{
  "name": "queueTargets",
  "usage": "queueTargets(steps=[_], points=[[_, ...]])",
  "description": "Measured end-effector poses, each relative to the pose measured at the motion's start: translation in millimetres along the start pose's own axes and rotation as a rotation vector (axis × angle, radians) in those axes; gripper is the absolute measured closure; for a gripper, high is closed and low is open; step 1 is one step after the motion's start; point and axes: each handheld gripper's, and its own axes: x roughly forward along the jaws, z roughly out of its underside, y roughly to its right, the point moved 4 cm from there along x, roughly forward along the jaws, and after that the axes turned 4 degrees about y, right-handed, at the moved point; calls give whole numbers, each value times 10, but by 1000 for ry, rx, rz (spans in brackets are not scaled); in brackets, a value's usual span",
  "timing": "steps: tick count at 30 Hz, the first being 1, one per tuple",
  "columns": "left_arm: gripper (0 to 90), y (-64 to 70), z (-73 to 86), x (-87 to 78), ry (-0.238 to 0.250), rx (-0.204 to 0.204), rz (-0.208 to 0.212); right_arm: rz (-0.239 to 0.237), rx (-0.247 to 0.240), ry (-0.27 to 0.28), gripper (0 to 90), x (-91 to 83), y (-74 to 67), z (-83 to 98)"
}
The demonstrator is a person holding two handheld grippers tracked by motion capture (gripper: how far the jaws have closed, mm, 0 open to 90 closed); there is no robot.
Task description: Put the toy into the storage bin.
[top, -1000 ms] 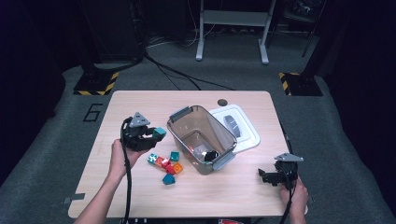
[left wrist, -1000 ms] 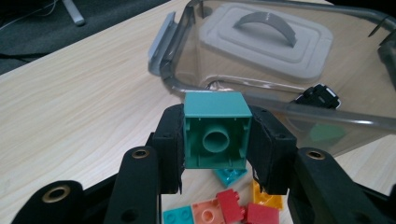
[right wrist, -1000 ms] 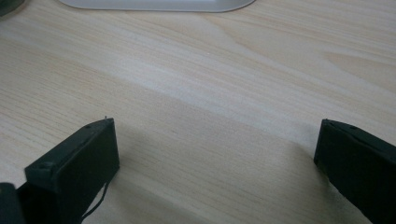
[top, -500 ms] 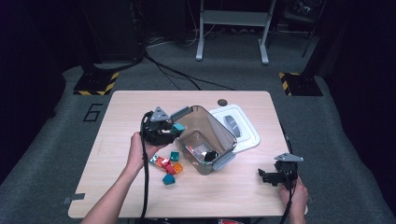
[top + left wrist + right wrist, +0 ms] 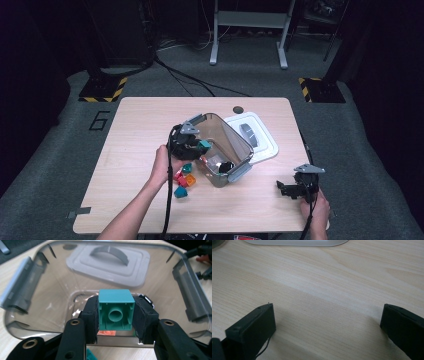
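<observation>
Clamping a teal block (image 5: 115,309) between its two black pads, the left gripper (image 5: 192,145) hangs just over the near rim of the clear plastic bin (image 5: 235,140), which serves as the landmark on the wooden table (image 5: 145,120). From the left gripper view the block sits squarely between the jaws, its hollow underside facing the camera, with the open mouth of the bin right behind it. Small dark and orange pieces lie on the floor of the bin. Beyond the bin, touching its far side, the grey-handled white lid (image 5: 257,137) lies flat. On the person's side of the bin, just beside its wall, loose blocks (image 5: 183,180) in teal, red and orange are scattered close together. Well apart from the bin, toward the table's near right corner, the right gripper (image 5: 292,189) rests low, its jaws spread wide with nothing but bare wood between them.
</observation>
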Motion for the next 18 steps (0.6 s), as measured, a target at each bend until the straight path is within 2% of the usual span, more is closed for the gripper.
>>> queueTargets(steps=[9,18], points=[[590,29,55,75,-57,11,16,-6,-8,-4,0,-4,4,3],[570,63,67,77,-61,13,18,-3,-5,-2,0,-2,3,1]])
